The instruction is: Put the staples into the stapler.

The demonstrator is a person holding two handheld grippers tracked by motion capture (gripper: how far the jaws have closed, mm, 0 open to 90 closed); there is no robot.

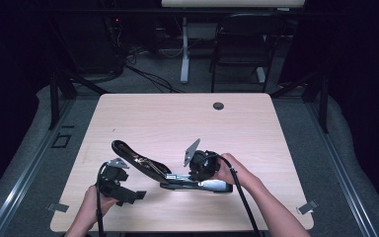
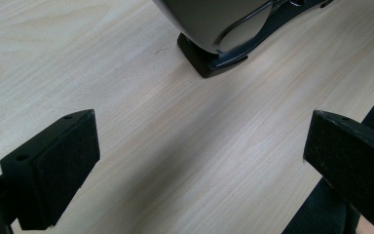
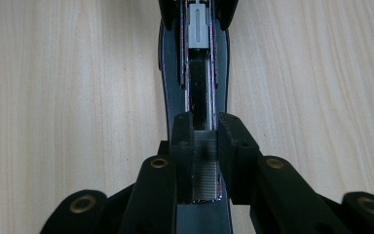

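Open stapler (image 1: 168, 173) lying near the worktop's (image 1: 177, 118) front edge, long axis running left-right. Right claw (image 3: 205, 146) closing on a strip of staples (image 3: 205, 173) over the stapler's magazine channel. Left claw (image 2: 199, 161) gaping open, empty, hovering near front-left corner. Pale wood surface; dark room.

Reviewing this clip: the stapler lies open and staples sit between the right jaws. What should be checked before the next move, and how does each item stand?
1. Stapler open, top arm swung back: ok.
2. Staple strip between the right gripper jaws: ok.
3. Strip lined up with the channel: ok.
4. Channel free of old staples: cannot tell.
5. Left gripper open, off the stapler: ok.
6. Stapler flat on the table: ok.
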